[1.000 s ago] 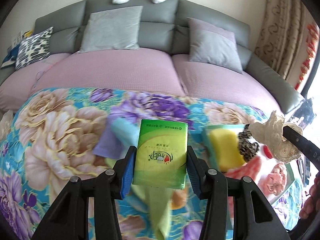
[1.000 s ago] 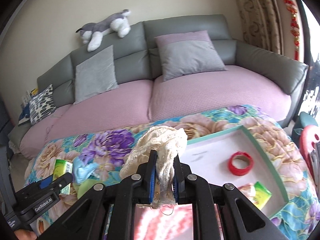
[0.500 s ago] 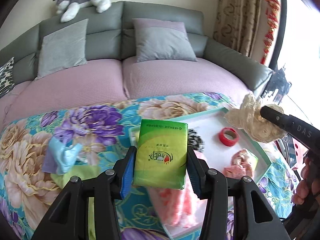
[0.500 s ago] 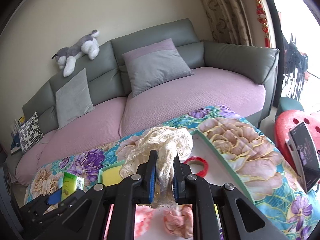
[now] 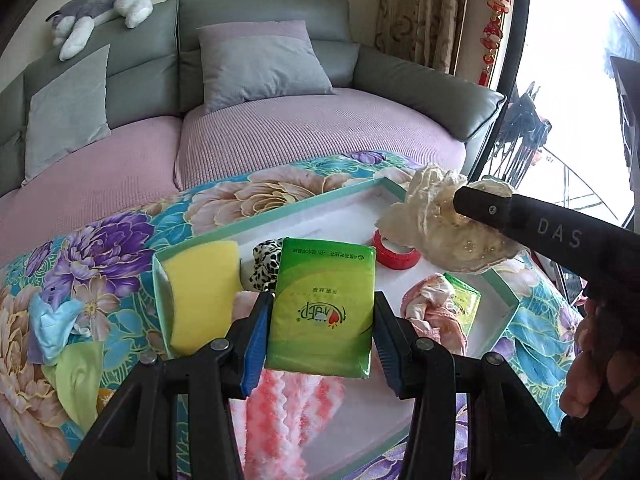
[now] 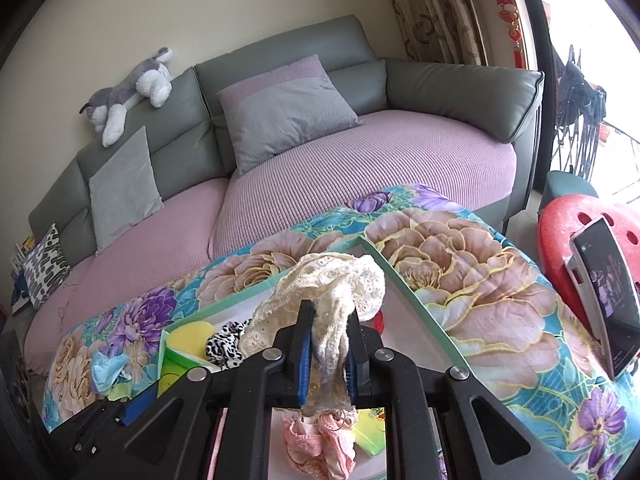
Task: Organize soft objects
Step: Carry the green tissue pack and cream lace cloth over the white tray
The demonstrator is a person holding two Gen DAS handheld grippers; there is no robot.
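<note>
Left hand-held gripper (image 5: 320,330) pinching flat green plastic tissue pack (image 5: 322,306) upright across its width, hovering over near end of white teal-rimmed tray (image 5: 280,214), likely for sorting beside yellow sponge block (image 5: 200,292). Right hand-held gripper (image 6: 327,354) clamping cream lace fabric bundle (image 6: 324,300), dangling above tray's far corner, probably awaiting release.
</note>
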